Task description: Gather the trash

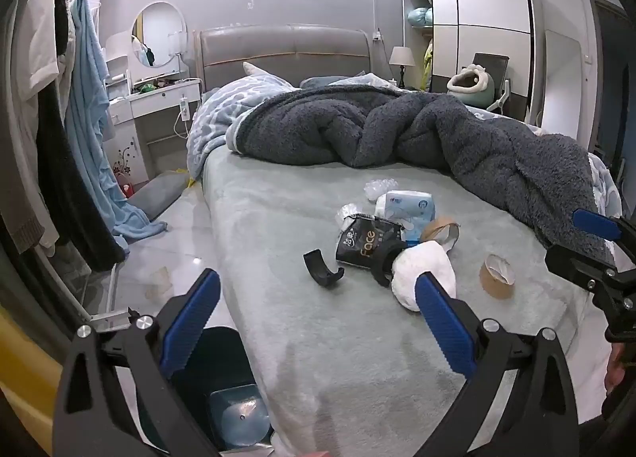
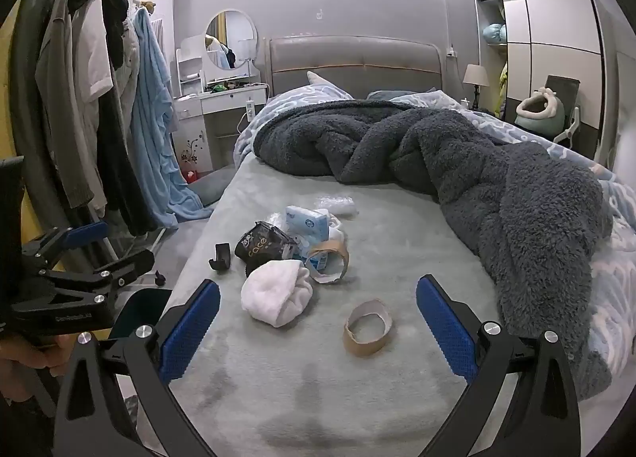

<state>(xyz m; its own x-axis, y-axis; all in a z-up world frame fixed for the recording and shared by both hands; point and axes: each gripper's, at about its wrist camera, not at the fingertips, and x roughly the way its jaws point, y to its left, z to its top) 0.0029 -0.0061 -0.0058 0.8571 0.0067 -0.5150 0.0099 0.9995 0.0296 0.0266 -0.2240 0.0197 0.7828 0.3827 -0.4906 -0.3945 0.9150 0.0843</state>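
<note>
On the bed (image 2: 397, 218), a crumpled white tissue wad (image 2: 276, 296) lies nearest its foot. Right of the wad sits a cardboard tape core (image 2: 367, 332); behind it, a black "Face" packet (image 2: 264, 246), blue tissue pack (image 2: 308, 223), torn cardboard ring (image 2: 330, 260) and a curved black plastic piece (image 2: 221, 256).

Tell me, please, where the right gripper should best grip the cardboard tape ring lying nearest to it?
Probably pinch the ring's thin wall from above, one of the right gripper's fingers inside the hollow and one outside; it lies flat with its opening upward, apart from the other litter.
</note>
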